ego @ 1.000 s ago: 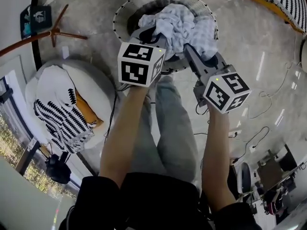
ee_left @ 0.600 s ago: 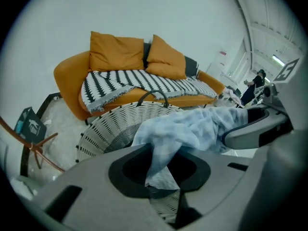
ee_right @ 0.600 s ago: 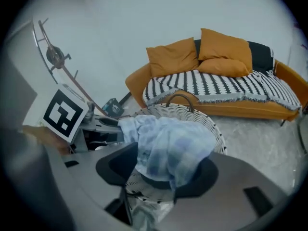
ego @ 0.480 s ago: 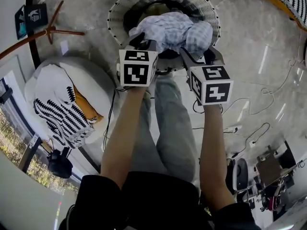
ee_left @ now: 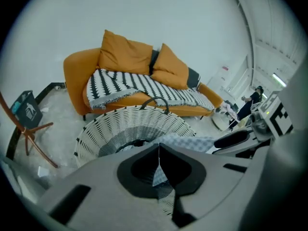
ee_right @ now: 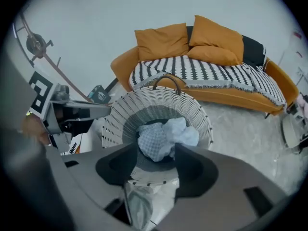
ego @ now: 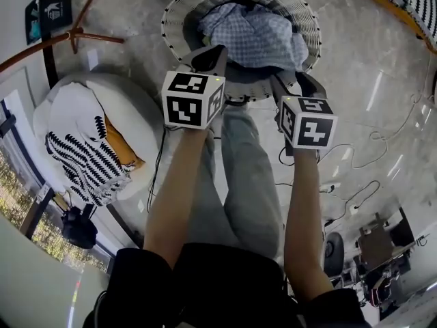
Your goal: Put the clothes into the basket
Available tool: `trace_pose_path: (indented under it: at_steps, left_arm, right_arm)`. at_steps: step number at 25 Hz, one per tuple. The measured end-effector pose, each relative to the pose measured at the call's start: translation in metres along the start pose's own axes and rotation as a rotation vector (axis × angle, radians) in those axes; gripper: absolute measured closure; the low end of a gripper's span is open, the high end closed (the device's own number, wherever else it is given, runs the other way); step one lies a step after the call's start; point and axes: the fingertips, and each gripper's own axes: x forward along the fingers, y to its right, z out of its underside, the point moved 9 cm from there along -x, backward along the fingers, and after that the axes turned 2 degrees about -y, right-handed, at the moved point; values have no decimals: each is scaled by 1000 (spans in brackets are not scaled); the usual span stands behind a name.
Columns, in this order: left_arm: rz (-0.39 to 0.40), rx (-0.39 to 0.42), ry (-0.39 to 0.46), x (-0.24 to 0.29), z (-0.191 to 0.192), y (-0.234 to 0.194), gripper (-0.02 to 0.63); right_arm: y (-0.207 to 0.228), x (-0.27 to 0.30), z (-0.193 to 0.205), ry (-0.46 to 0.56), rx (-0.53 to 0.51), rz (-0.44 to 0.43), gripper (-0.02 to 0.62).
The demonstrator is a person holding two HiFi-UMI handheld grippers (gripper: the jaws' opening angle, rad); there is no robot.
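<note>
- And it's in! The checked cloth [ego: 256, 36] that hung bunched between your two grippers a second ago now lies heaped inside the basket [ego: 311, 33].
- Your left gripper [ego: 209, 57] sits at the basket's near rim. Its jaws have just snapped together with nothing caught between them.
- Your right gripper [ego: 295, 86] is beside it at the same rim. Its jaws have just spread and stand wide, gripping nothing, and the cloth shows beyond them, down in the basket.
- This looks like the release step, and it seems done. Next, lift both grippers clear of the rim and look for another garment.
- Only the head view shows a black-and-white patterned cloth [ego: 85, 156] on a white seat [ego: 140, 118] left of the basket, a likely next pick.
- Only the gripper views show the orange sofa [ee_right: 144, 61] behind the basket.
</note>
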Motion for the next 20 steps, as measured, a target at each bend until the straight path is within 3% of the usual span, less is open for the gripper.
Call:
trace_pose_path:
  at_steps: [3, 6, 10, 14, 20]
  left_arm:
    - [52, 17, 31, -6, 0, 4, 597]
    - [67, 17, 47, -11, 3, 4, 597]
    - [84, -5, 62, -22, 9, 5, 597]
    - [63, 35, 62, -40, 10, 6, 598]
    - [61, 34, 144, -95, 10, -2, 598]
  right_arm:
    - [2, -7, 2, -24, -30, 66, 367]
    - [0, -14, 0, 31, -21, 81, 382]
    - [-7, -22, -2, 141, 11, 70, 504]
    - [-29, -32, -5, 225, -20, 19, 562]
    - [-83, -66, -17, 386, -95, -119, 581]
